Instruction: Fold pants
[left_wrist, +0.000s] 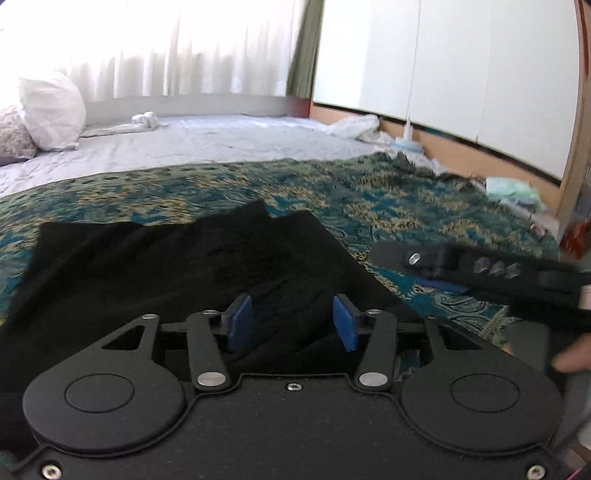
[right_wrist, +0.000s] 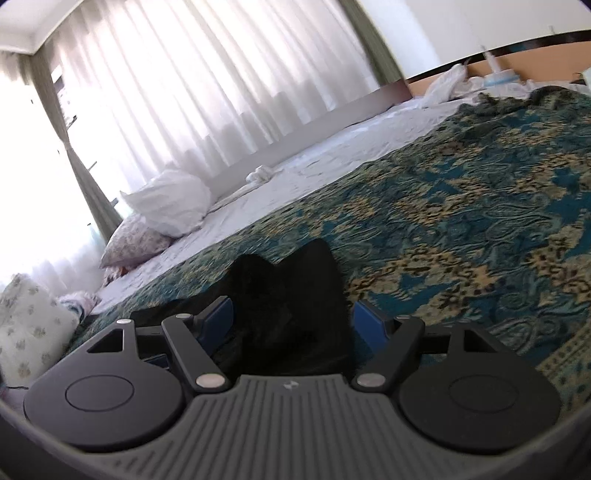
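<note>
One black pants, two hand-held grippers (jaws apart), three pillows.

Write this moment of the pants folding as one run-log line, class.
stage: fold pants, underway | left claw: open above black pants | right claw: open, pants between fingers | surface: patterned bedspread

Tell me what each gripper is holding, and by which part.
Nothing is held. The left gripper and right gripper are both open over the black pants, which lie on the patterned blanket.
</note>
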